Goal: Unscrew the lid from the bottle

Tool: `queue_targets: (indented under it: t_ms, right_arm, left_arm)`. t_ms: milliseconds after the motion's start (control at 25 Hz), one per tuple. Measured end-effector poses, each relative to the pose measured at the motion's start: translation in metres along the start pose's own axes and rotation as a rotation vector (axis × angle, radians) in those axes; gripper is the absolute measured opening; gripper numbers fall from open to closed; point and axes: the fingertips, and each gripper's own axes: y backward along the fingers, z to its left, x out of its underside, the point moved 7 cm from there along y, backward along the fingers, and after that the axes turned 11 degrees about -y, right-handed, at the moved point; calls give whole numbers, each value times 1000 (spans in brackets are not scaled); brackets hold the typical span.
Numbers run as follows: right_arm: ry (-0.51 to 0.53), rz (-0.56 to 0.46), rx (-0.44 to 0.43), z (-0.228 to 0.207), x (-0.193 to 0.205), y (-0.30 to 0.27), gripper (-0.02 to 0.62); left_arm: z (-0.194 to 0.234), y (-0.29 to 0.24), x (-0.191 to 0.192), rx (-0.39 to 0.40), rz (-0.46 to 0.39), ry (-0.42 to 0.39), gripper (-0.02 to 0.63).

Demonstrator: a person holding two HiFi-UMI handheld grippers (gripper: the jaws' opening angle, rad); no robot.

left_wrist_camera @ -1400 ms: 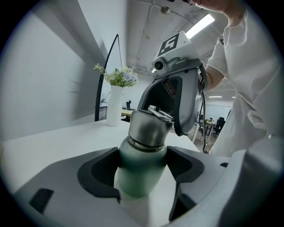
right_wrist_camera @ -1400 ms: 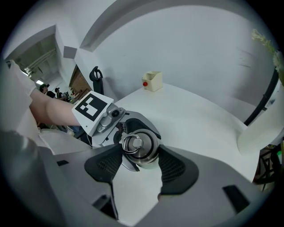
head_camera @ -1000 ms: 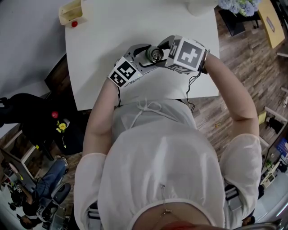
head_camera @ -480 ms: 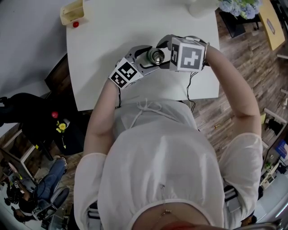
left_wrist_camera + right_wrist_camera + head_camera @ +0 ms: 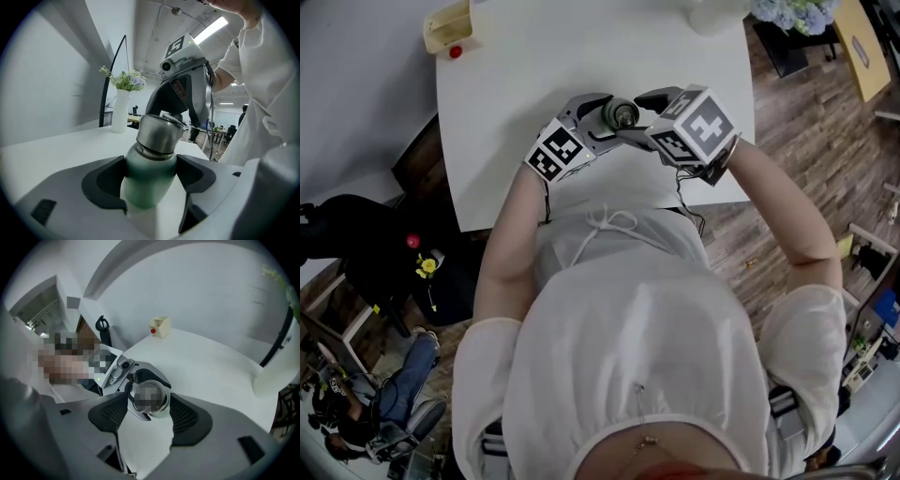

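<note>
Left tongs [image 5: 150, 174] clamped on the body of a matt green metal bottle [image 5: 149, 190], pads pressing both sides just below the neck. Right tongs [image 5: 148, 412] straddle its rounded silver metal lid [image 5: 158, 133]. Their jaws have just been opening and the pads sit slack around the lid. Bottle held tilted over the white bench [image 5: 534, 66], near its front edge. Bottle's lower end is hard to make out. Lid top is unreadable in the right gripper view.

matt green-coated bottle [image 5: 146, 190], brushed, faintly glossy metal lid [image 5: 159, 133], smooth grey plastic left tool [image 5: 151, 168] with black rubbery pads [image 5: 105, 185], smooth matt white surface [image 5: 534, 75], wood-plank floor [image 5: 797, 112]
</note>
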Motion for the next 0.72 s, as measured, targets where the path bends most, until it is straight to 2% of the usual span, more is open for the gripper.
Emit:
queue_targets:
  t_ms: [160, 400, 560, 720]
  right_arm:
    - [-117, -41, 67, 1, -1, -2, 253]
    - [-156, -41, 85, 0, 2, -4, 239]
    - [-103, -4, 77, -1, 1, -4, 241]
    - [21, 74, 32, -5, -4, -5, 242]
  left_arm:
    - [0, 0, -2, -3, -2, 0, 362]
    - [-1, 1, -2, -3, 1, 1, 362]
    - [-1, 1, -3, -2, 1, 2, 362]
    - [-1, -1, -3, -1, -3, 4, 362]
